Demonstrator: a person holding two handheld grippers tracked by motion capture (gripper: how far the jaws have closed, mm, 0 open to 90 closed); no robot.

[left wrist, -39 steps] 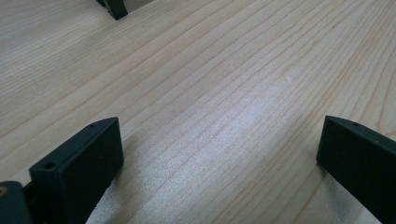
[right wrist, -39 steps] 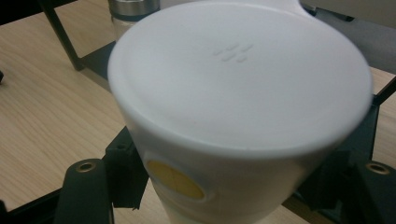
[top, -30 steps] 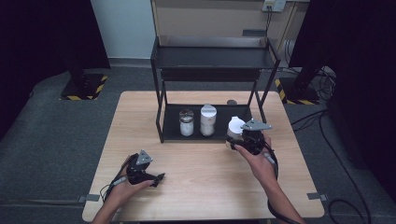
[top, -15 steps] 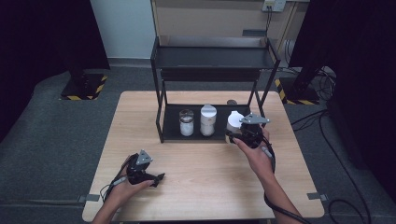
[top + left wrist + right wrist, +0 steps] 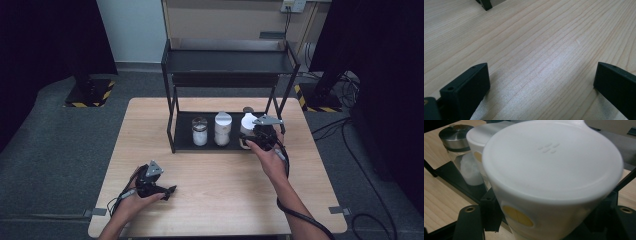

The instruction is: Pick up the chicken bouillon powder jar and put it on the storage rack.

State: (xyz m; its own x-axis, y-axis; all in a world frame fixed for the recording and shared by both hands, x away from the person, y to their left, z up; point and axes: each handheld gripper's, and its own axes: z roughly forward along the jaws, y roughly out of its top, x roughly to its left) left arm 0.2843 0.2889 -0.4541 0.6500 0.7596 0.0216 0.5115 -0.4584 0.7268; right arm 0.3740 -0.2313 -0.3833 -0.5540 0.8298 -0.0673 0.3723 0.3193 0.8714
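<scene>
My right gripper (image 5: 255,139) is shut on a white lidded jar (image 5: 247,122) with yellow spots, holding it at the right end of the black rack's lower shelf (image 5: 185,142). In the right gripper view the jar (image 5: 554,170) is close up, with the jaws against both of its sides. On the shelf, to the left of the held jar, stand another white jar (image 5: 223,128) and a glass jar (image 5: 199,131) with a metal lid. My left gripper (image 5: 167,191) lies low on the wooden table (image 5: 225,200) near the front left. It is open, with bare wood between its fingers (image 5: 469,87).
The black two-level rack (image 5: 230,62) stands at the back middle of the table, its posts at each side of the lower shelf. A cable (image 5: 292,212) trails from the right gripper along the forearm. Grey floor surrounds the table.
My right gripper has carried the white jar a little farther away, toward the rack's lower shelf. The left gripper has stayed where it was.
</scene>
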